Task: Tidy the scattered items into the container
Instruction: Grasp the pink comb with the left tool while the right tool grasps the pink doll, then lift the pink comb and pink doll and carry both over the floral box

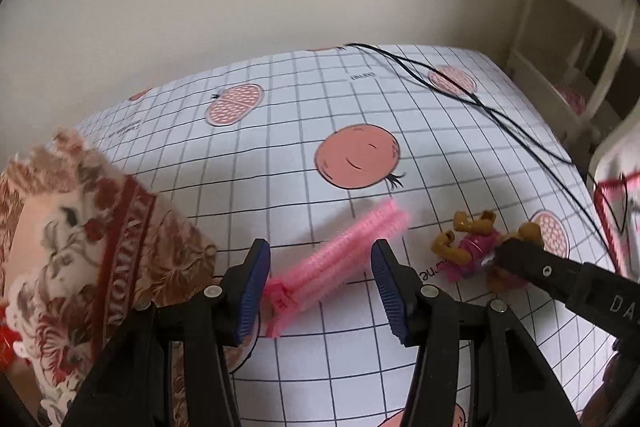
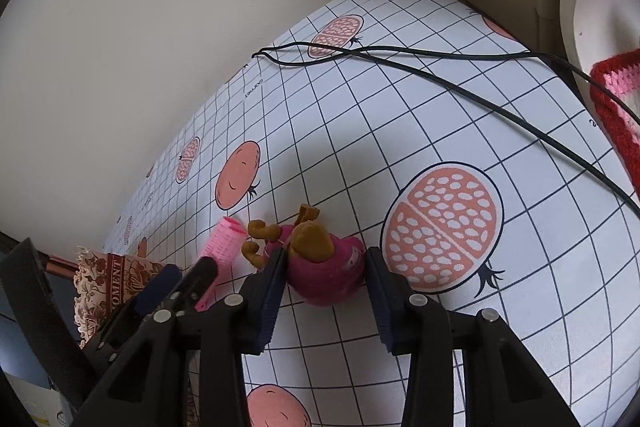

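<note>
Grip check: right hand-held gripper (image 2: 325,277) seemingly pinching toy figure (image 2: 320,267) mid-surface (image 2: 440,155); left hand-held gripper (image 1: 320,281) open astride pink hair roller (image 1: 340,251). Close squarely on roller, lift both, carry to container.

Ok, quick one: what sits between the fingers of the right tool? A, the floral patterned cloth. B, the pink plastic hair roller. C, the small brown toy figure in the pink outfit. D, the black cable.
C: the right tool has its fingers on either side of the small brown toy figure in the pink outfit, while the pink plastic hair roller lies between the left tool fingers.
</note>
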{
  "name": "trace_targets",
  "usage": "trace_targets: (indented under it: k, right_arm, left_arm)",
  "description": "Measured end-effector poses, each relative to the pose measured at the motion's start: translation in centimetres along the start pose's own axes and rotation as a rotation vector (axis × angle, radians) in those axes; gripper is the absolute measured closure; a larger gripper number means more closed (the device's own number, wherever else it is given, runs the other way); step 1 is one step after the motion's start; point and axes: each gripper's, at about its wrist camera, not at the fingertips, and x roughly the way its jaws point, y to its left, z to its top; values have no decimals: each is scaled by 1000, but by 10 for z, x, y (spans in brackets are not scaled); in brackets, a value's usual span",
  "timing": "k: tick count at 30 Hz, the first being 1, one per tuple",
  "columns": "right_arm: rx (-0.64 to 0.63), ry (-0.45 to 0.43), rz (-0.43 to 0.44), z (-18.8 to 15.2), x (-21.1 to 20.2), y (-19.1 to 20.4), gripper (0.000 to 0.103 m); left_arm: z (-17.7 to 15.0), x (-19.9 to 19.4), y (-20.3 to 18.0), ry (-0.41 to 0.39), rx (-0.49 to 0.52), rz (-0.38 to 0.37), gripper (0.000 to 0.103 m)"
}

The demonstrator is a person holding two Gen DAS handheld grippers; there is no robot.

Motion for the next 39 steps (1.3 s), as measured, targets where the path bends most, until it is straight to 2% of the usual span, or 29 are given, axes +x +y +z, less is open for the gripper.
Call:
trace_targets:
  k: [5, 10, 18, 26, 33, 39]
  right_arm:
    - [1, 0, 1, -1, 0, 0, 61]
    - [1, 0, 2, -1, 0, 0, 61]
    - [4, 1, 3, -1, 0, -1, 61]
    - [7, 0, 4, -1, 0, -1, 61]
    - [30, 18, -15, -3, -1, -1, 61]
    - [57, 47, -25, -9, -5, -2, 61]
  left_arm:
    - [-3, 6, -9, 8, 45, 21, 49]
    - [-1, 10, -11, 16, 40, 27, 49]
    - [0, 20, -20, 21, 88, 62, 49]
    - [-2, 18, -20, 26, 61, 63, 49]
    - [-12, 10, -21, 36, 46, 89, 58]
    - [-22, 1, -15, 84, -38, 72, 65]
